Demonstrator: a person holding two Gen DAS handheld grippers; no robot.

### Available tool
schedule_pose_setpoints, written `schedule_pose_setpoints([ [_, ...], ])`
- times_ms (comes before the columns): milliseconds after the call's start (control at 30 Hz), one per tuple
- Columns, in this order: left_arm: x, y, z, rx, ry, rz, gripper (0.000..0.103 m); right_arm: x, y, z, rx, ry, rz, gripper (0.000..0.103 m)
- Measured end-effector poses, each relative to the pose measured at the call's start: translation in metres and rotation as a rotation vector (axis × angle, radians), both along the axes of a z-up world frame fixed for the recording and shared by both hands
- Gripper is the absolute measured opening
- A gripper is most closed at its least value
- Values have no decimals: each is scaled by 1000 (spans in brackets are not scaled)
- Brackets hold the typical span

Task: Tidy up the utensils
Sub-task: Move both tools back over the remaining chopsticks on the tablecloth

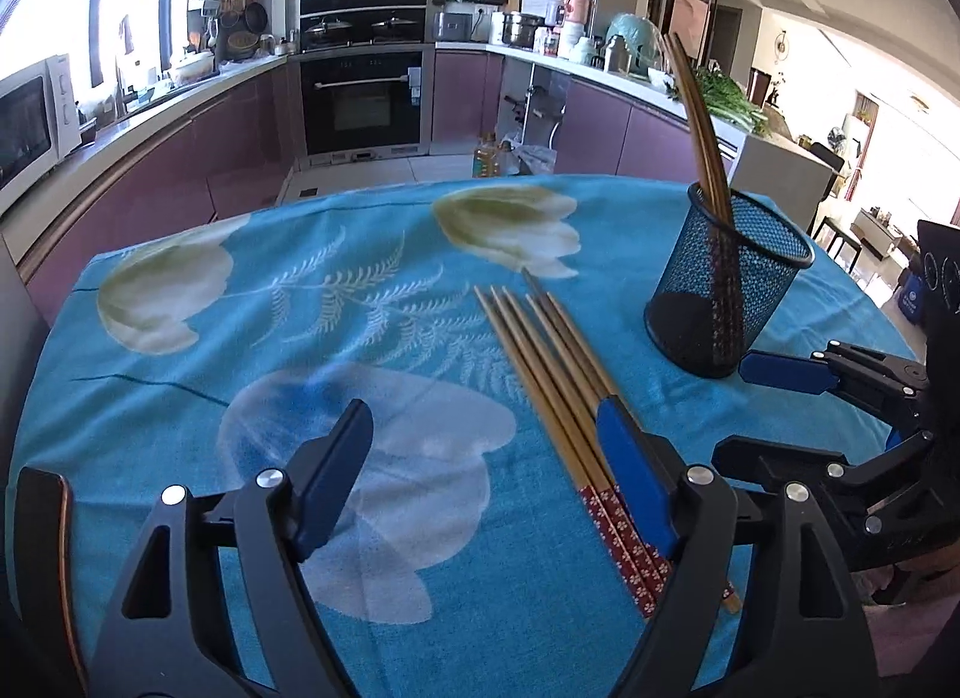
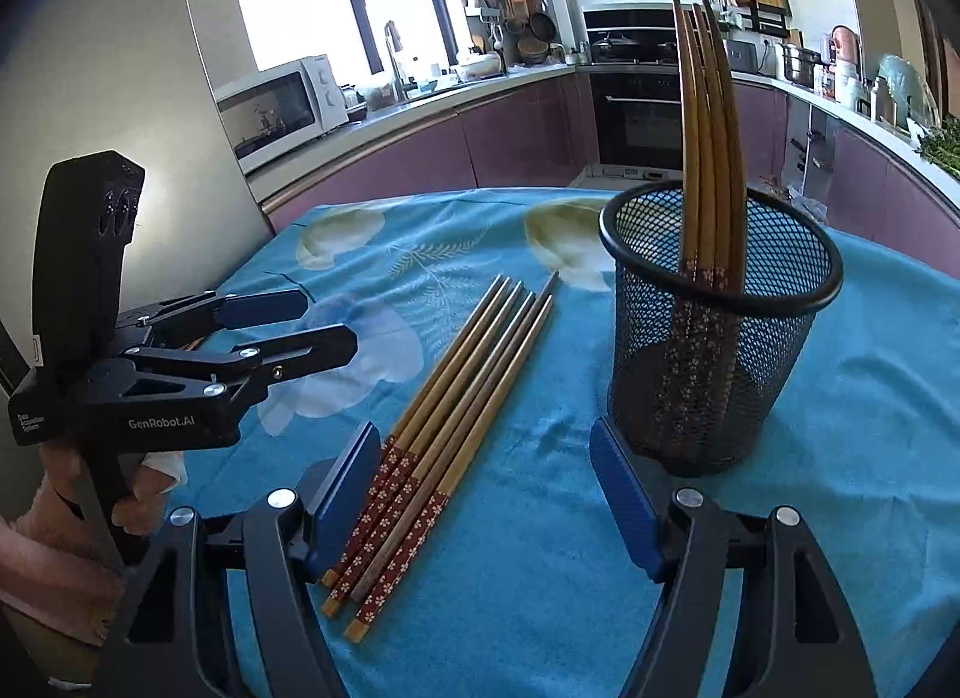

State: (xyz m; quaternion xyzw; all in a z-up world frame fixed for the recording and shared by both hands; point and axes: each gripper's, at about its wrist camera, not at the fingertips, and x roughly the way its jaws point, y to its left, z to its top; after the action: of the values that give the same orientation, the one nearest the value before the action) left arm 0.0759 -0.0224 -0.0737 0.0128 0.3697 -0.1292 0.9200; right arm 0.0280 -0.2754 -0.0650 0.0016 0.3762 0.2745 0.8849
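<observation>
Both grippers w/ jaws apart & empty: bring your right gripper (image 2: 486,500) square over the loose chopsticks (image 2: 444,398) lying on the cloth (image 2: 840,458) just left of the mesh cup (image 2: 720,338), pinch near patterned ends, lift clean.

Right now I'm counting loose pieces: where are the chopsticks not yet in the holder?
In the right wrist view, the loose chopsticks lie on the blue tablecloth, left of the mesh holder.

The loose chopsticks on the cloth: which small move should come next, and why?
Probably lower the open right gripper over the chopsticks and close on one: they lie flat beside the cup, which already holds several, and both grippers are empty.
</observation>
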Motion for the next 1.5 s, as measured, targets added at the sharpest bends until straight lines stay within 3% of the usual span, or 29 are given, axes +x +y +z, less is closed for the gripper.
schedule_pose_setpoints([
  [300, 7, -9, -19, 33, 60, -25, 76, 2, 8, -7, -44, 26, -9, 67],
  [533, 12, -16, -25, 62, 85, -32, 75, 9, 8, -14, -60, 60, -24, 55],
  [1100, 22, -20, -34, 64, 127, -40, 70, 10, 20, -17, -122, 68, -4, 50],
  [1500, 22, -16, -31, 31, 153, -70, 52, 13, 22, -17, -155, 74, -10, 38],
])
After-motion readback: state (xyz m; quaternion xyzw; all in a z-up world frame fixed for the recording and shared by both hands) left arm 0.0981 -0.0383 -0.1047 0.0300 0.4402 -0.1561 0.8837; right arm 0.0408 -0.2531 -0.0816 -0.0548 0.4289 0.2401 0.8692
